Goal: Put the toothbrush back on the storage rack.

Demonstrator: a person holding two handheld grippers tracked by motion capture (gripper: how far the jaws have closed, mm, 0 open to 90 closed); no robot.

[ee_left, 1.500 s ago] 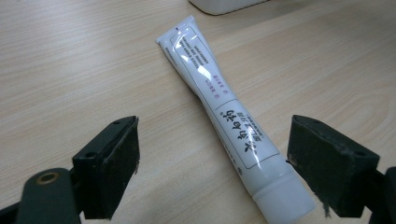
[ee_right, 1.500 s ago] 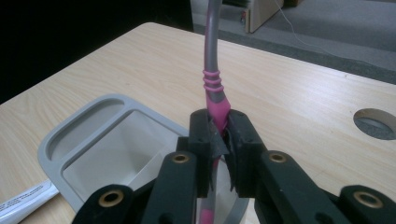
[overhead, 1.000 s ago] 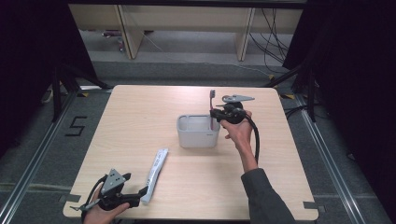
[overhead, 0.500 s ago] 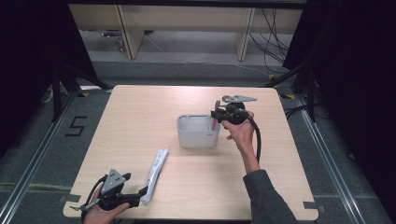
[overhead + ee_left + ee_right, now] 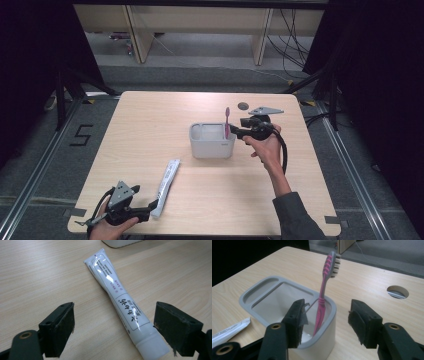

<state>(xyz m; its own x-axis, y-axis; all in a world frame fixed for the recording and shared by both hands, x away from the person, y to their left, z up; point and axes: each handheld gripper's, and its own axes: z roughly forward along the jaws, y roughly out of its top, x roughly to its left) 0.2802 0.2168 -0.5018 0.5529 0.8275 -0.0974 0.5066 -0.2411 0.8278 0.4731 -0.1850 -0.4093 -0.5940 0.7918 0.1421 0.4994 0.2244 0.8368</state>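
Your right tongs [image 5: 234, 131] sit just beside the right wall of the grey holder [image 5: 212, 148], and in the right gripper view [image 5: 325, 320] their jaws stand wide apart with nothing pressed between the pads. The pink toothbrush [image 5: 324, 293] stands in the holder's narrow right compartment, handle down, head with its pale bristles up and leaning slightly away from you; it rests against the holder's rim [image 5: 332, 312] and neither jaw touches it. From the high view the toothbrush [image 5: 227, 123] rises above the holder near the middle of the table [image 5: 150, 125], a little right of centre, with the round cable hole [image 5: 243, 106] just beyond your right hand [image 5: 265, 147].

Your left tongs [image 5: 152, 205] rest low at the near left edge of the table, jaws wide, and they hold nothing. In the left gripper view [image 5: 113, 332] the white toothpaste tube [image 5: 120, 302] lies flat on the wood between the two open jaws, cap end towards you and close to the right-hand pad, crimped end pointing off towards the holder. The tube [image 5: 166, 186] is well apart from the holder, lying at a slant near your left hand [image 5: 112, 227]
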